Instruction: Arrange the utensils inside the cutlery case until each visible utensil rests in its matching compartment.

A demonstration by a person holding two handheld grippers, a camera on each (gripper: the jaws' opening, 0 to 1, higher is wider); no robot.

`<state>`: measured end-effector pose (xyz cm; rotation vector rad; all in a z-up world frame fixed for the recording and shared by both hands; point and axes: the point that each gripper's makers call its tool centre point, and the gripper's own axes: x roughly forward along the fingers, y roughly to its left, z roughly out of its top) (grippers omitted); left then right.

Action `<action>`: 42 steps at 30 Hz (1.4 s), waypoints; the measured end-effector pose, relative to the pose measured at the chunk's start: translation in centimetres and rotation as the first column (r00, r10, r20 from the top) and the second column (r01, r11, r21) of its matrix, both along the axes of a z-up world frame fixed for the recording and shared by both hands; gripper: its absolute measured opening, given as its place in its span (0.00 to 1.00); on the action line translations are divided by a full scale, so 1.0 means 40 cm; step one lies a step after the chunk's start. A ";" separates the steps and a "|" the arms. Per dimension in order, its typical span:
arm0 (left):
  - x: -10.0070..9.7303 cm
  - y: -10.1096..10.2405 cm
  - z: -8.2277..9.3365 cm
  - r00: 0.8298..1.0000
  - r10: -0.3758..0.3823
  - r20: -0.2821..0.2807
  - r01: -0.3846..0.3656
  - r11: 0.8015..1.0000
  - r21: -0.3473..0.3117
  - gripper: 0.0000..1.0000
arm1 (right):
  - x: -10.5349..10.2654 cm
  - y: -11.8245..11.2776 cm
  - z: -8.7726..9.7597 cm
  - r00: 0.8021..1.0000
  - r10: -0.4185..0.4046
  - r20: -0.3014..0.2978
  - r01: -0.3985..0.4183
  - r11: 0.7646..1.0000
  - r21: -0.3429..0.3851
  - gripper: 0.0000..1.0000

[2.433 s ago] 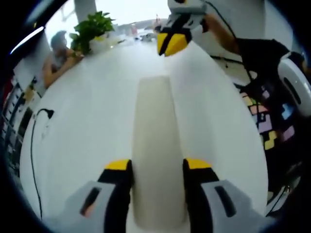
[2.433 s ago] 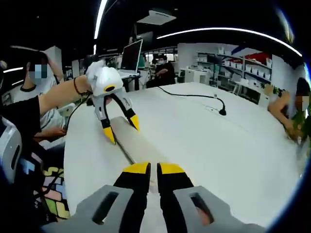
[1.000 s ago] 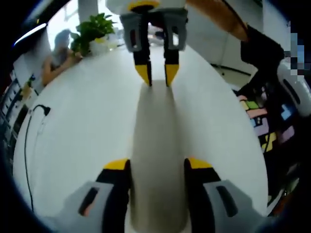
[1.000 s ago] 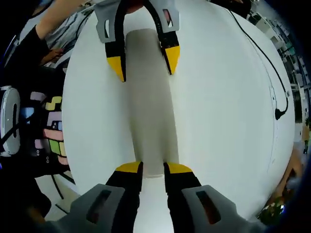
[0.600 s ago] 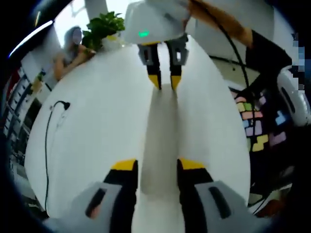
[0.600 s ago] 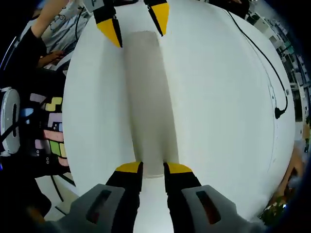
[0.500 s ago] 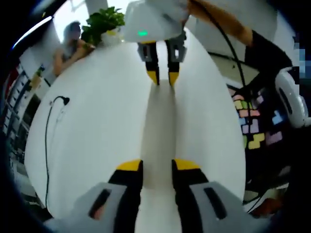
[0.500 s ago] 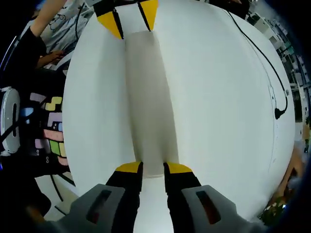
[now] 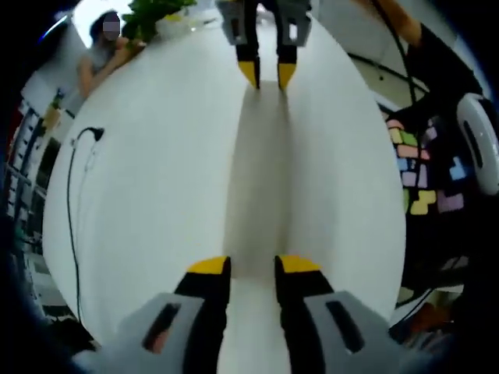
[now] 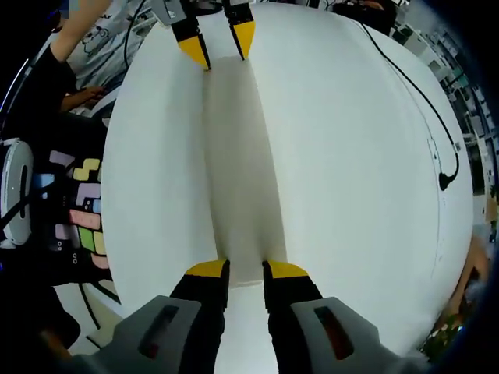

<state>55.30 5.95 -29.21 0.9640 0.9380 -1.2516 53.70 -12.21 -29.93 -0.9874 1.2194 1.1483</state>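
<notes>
A long, narrow white cutlery case [image 9: 257,179] lies closed on the white table [image 9: 156,156]; no utensils show. My left gripper [image 9: 254,266] is shut on the case's near end, jaws pressed against both sides. At the far end, my right gripper [image 9: 267,75] has its yellow tips on either side of the case. In the right gripper view the same case [image 10: 238,171] runs away from my right gripper [image 10: 245,271], which pinches its near end. The left gripper [image 10: 220,47] clamps the far end there.
A black cable [image 9: 72,202] lies along one side of the table, seen too as a cable [image 10: 425,101]. A potted plant [image 9: 156,14] and a seated person [image 9: 101,47] are at the table's far end. Coloured floor tiles [image 10: 82,210] lie beyond the table edge.
My left jaws have narrowed onto the case's end, from straddling it wide. The right gripper came down to the opposite end and stays there. Both cameras have drawn back slightly.
</notes>
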 end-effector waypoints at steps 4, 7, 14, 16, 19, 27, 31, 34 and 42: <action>0.006 -0.003 0.001 1.000 0.005 -0.009 -0.004 1.000 0.027 0.24 | 0.041 -0.001 0.011 1.000 0.004 -0.006 -0.004 1.000 0.001 0.17; -0.006 -0.003 -0.005 0.998 0.030 -0.052 -0.028 0.999 0.044 0.22 | 0.079 -0.001 0.023 1.000 -0.003 -0.014 0.003 1.000 0.015 0.17; -0.032 -0.003 -0.012 0.997 0.028 -0.070 -0.025 0.998 0.054 0.22 | 0.071 0.000 0.023 1.000 -0.001 -0.009 0.001 1.000 0.029 0.17; -0.033 -0.002 -0.014 0.995 0.043 -0.085 -0.039 0.998 0.046 0.22 | 0.054 0.000 0.019 1.000 0.005 -0.008 -0.005 1.000 0.021 0.17; -0.044 -0.008 -0.016 0.994 0.055 -0.092 -0.052 0.998 0.028 0.22 | 0.052 0.001 0.020 1.000 0.004 -0.012 -0.004 1.000 0.019 0.17; -0.053 -0.006 -0.018 0.993 0.063 -0.097 -0.059 0.997 0.045 0.22 | 0.032 0.003 0.015 1.000 0.015 -0.019 -0.015 1.000 -0.019 0.17; -0.044 -0.003 -0.014 0.994 0.067 -0.092 -0.063 0.997 0.039 0.22 | 0.017 -0.007 0.015 1.000 0.008 -0.013 -0.008 1.000 -0.002 0.17; -0.046 -0.002 -0.013 0.994 0.065 -0.093 -0.063 0.998 0.029 0.21 | 0.004 -0.007 0.013 1.000 0.011 0.009 -0.011 0.999 0.036 0.17; -0.068 -0.022 -0.022 0.996 0.034 -0.087 -0.027 0.996 0.081 0.19 | 0.005 -0.005 0.034 0.996 -0.022 0.087 0.012 0.993 0.118 0.13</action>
